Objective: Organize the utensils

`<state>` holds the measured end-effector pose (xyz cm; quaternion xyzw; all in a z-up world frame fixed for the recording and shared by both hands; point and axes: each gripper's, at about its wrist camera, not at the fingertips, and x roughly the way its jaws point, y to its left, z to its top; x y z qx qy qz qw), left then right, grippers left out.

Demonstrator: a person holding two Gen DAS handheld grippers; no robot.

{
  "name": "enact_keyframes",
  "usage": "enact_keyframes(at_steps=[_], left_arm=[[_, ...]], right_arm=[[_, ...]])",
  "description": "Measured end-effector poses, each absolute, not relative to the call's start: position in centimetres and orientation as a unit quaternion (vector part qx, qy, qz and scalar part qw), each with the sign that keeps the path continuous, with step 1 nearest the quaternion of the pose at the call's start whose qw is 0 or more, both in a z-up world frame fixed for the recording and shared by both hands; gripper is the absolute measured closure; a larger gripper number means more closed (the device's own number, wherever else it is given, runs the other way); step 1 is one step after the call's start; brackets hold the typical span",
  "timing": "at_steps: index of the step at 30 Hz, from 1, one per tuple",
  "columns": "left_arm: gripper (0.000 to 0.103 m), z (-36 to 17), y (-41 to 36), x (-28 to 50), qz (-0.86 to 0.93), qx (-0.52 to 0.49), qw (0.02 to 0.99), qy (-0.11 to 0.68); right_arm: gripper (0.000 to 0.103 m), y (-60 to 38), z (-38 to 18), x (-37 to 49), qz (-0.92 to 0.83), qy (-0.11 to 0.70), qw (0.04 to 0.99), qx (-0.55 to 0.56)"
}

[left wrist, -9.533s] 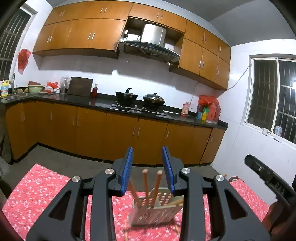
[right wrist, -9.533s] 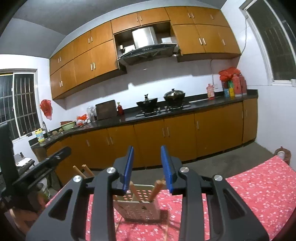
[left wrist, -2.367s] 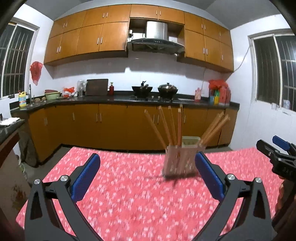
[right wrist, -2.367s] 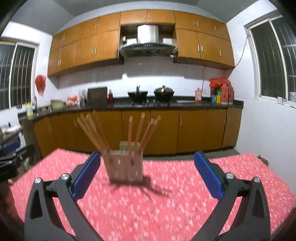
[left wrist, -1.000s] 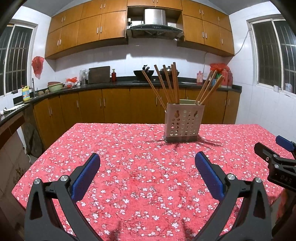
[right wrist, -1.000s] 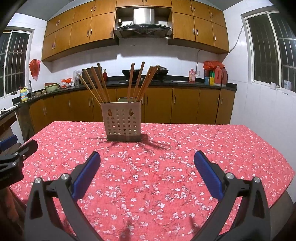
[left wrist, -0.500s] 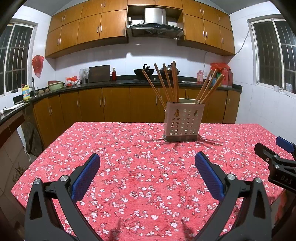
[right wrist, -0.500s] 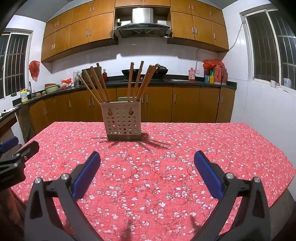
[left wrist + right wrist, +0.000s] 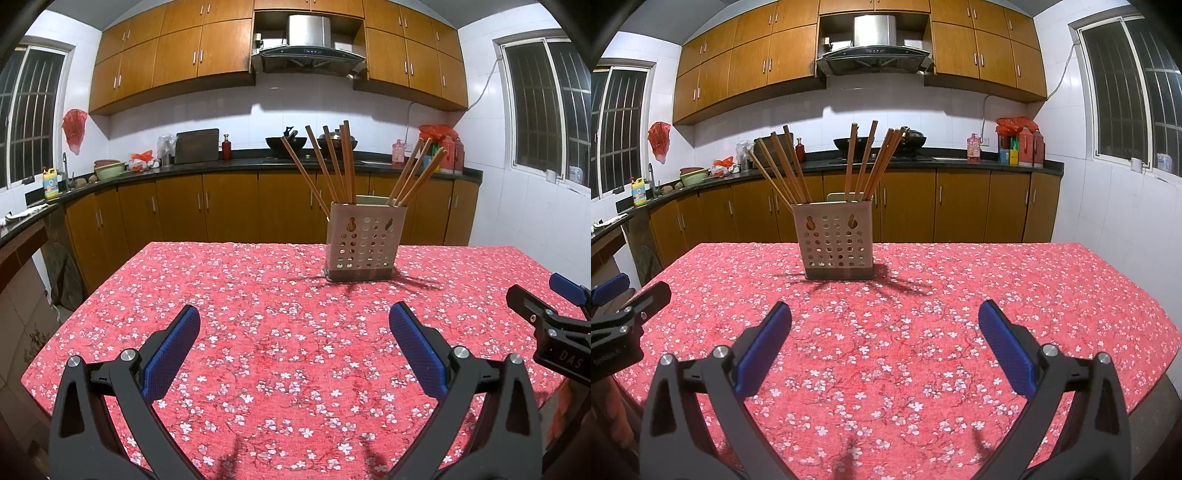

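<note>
On the far half of the table (image 9: 110, 295) stands the holder (image 9: 364, 242), upright, with the chopsticks (image 9: 343, 162) leaning out to both sides. It lies ahead of both grippers and well apart from them, somewhat right of the left gripper (image 9: 294, 345) and somewhat left of the right gripper (image 9: 884, 345), so neither is clearly nearer. Both have jaws spread wide and hold nothing.

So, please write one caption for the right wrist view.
Open right gripper above the floral tablecloth, facing a perforated holder full of chopsticks.

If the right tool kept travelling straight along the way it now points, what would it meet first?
Probably nothing soon: the open right tool points over bare red tablecloth, and the chopstick holder stands left of its centre line. Depth is uncertain, so its left finger could graze it.
</note>
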<state>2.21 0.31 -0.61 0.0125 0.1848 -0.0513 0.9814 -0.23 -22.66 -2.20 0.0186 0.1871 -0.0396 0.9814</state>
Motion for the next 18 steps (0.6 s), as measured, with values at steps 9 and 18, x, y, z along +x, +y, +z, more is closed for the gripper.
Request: enact_keyframes(at_steps=[9,18], left_arm=[[0.002,-0.59,0.33,2.22,-0.051,0.012,0.981,0.185],[0.002,-0.83,0.13,2.3,-0.05,0.008,0.981,0.188]], right_arm=[[0.004,-22.48,-2.3,-0.19,-0.039,0.189,0.981,0.019],[0.004,-22.41,-2.43,-0.16,-0.038,0.19,0.981,0.019]])
